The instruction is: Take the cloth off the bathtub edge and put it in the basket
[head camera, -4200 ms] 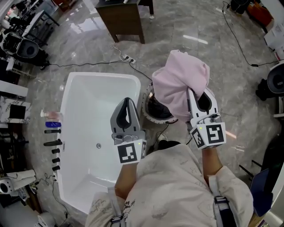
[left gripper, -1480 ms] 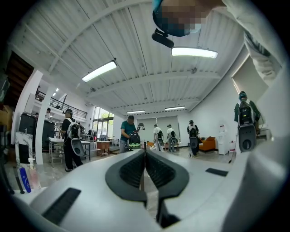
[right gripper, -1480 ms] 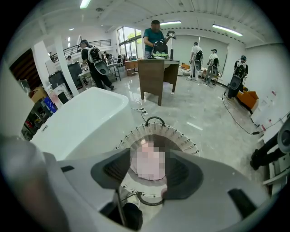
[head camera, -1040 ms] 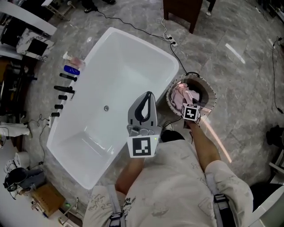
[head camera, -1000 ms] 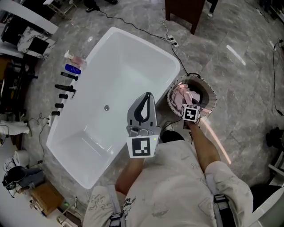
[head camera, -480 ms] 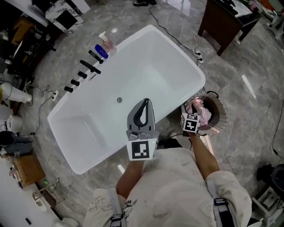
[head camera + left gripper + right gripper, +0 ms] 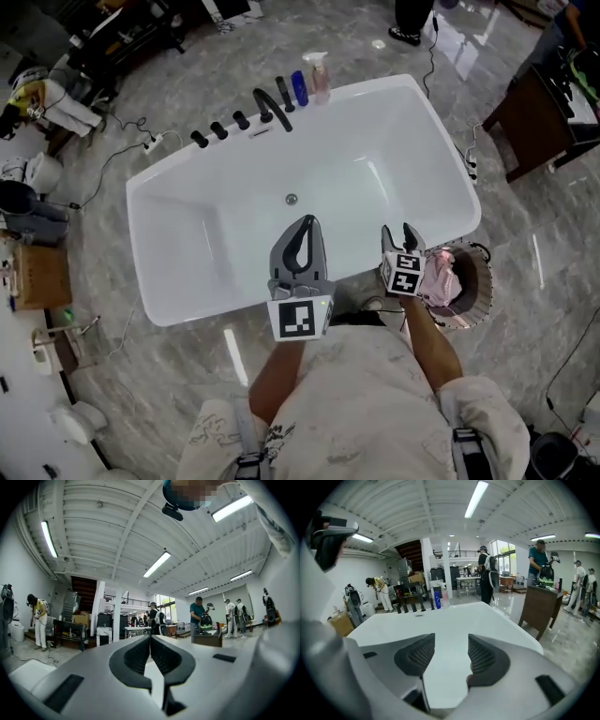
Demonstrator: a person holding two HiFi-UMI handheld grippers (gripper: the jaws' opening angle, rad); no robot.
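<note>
The pink cloth (image 7: 439, 275) lies bunched inside the round basket (image 7: 481, 292) on the floor, just off the white bathtub's (image 7: 234, 211) near right corner. My right gripper (image 7: 398, 232) is raised beside the basket, over the tub's near rim; it is open and holds nothing. In the right gripper view its jaws (image 7: 451, 642) stand apart with the bathtub (image 7: 454, 618) showing between them. The left gripper (image 7: 305, 223) hovers over the near rim at the middle, shut and empty. The left gripper view shows its jaws (image 7: 150, 638) meeting, aimed out into the room.
Black tap fittings (image 7: 269, 108) and two bottles (image 7: 309, 82) line the tub's far rim. A dark wooden cabinet (image 7: 542, 111) stands on the floor to the right, also in the right gripper view (image 7: 541, 605). Cables trail over the grey marble floor. Several people stand further off in the room.
The right gripper, which held the pink cloth above the basket, went down into it and has come up empty; the cloth stays inside. My head view has swung around the tub.
</note>
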